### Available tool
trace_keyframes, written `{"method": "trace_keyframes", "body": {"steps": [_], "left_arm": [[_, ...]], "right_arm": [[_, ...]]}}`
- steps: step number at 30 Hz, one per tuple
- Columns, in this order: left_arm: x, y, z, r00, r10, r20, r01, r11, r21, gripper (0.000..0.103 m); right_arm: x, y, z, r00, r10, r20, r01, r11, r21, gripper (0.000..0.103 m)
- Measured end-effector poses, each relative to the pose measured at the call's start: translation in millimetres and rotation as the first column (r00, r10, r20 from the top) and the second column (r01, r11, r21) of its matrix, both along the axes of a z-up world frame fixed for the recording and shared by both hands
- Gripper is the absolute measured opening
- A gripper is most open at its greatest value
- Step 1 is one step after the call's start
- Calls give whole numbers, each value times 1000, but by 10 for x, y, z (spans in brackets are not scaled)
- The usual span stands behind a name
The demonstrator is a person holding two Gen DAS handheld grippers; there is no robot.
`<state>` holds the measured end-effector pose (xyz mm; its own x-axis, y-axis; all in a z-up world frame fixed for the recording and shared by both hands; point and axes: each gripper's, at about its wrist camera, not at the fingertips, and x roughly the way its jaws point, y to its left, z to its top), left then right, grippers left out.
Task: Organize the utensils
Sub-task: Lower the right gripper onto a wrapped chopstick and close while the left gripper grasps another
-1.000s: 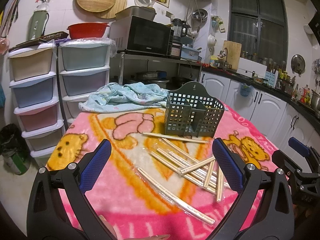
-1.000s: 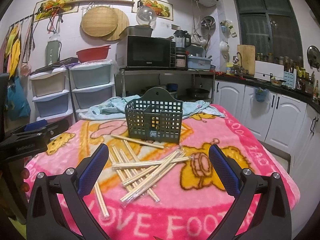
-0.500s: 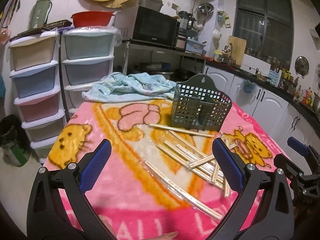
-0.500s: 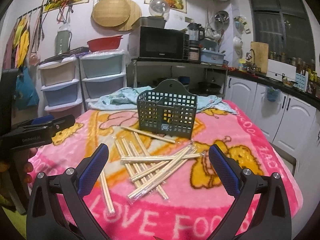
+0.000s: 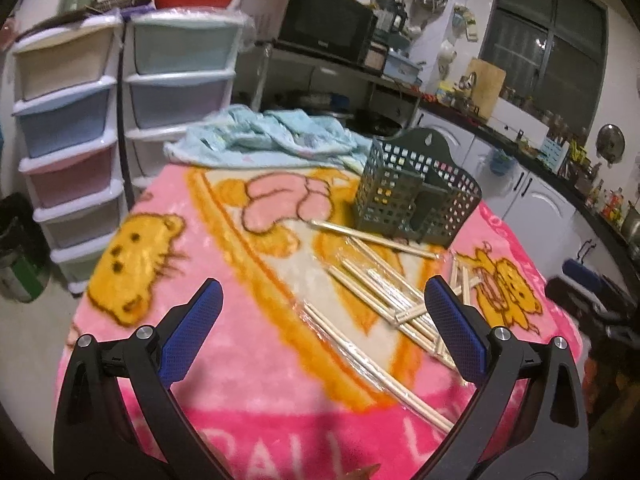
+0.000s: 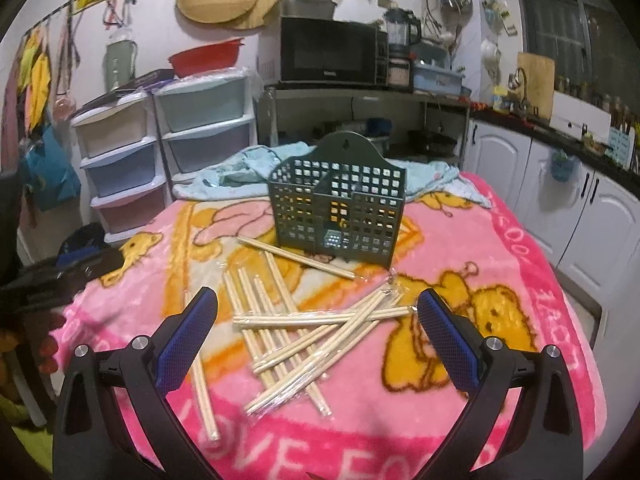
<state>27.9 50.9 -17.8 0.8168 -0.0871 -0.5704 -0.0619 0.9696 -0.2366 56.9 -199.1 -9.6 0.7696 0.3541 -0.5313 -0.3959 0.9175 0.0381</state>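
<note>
Jaws on both grippers are spread wide, nothing held. Left gripper [image 5: 324, 322] hovers over the near-left part of the bench [image 5: 248, 364], blue pads [image 5: 192, 328] clear of everything. Right gripper [image 6: 318, 326] hovers just short of the chopstick pile [image 6: 304, 328], the pile framed between its pads [image 6: 444, 336].

Change vs 1 s ago: both cams have been pushed in and tilted down. Wall clutter has been cropped off the top of the left wrist view, and the blanket fills more of both frames. Pile and basket have not been moved; same layout. So approach only, no pick done yet.

Task items: wrapped chopstick pairs are scattered flat on the pink blanket, crossed over each other mid-bench. One pair [image 6: 296, 258] lies just in front of the green basket [image 6: 340, 208], end near its base; contact can't be confirmed. One stray pair [image 6: 202, 388] lies apart at near left, under the right gripper's left pad. Basket is upright behind the pile, 2 compartments seen, both look empty, though the interior is only partly visible through the grid.

Progress est.: ~0, all pairs are outside the basket. The first grasp is judged likely to be taken by the right gripper, on a top-layer pair. Risks: the plastic wrap is slick, crossed pairs may get dragged along, and the soft blanket gives under the jaws.

Further out: blue cloth [image 5: 264, 140] lies bunched at the far edge, not in the way.
</note>
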Motion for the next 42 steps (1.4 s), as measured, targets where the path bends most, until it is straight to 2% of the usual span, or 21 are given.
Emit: {"method": "trace_keyframes", "body": {"steps": [3,10,13,17,20,27,29,33,35,42], "left_arm": [[82,-39,-80,999,-17,-45,17,1000,-5,93],[351,-32,-346,985,-49,-166,38,997,-67,91],[432,-30,-431,975,-64,-212,46,995,-90,77],[537,-30,-598,956,-83,-280,45,989,-138,62],[620,-41,-689,945,-83,-316,35,987,-156,55],[768,-31,-785,931,-79,-357,14,983,-182,42],[803,-23,-785,930,-76,-359,12,984,-179,38],[856,0,-800,928,-69,-366,6,985,-172,28],[874,27,-808,927,-63,-369,0,986,-169,23],[970,64,-817,925,-64,-375,-1,985,-173,15]], "right_arm": [[185,-32,-43,999,-11,-45,10,1000,-13,97],[634,-136,-192,986,-39,-162,38,999,-11,97],[830,-159,-298,976,-55,-211,50,998,-26,95],[1071,-167,-455,960,-64,-273,52,997,-50,79],[1251,-200,-594,939,-69,-337,60,997,-38,69],[1541,-255,-782,890,-55,-453,69,998,15,54],[1588,-257,-802,882,-47,-470,67,997,26,46],[1685,-237,-832,867,-31,-497,59,997,40,40],[1725,-229,-842,863,-24,-505,54,998,45,33],[1817,-237,-901,840,-8,-543,48,997,61,11]]}}
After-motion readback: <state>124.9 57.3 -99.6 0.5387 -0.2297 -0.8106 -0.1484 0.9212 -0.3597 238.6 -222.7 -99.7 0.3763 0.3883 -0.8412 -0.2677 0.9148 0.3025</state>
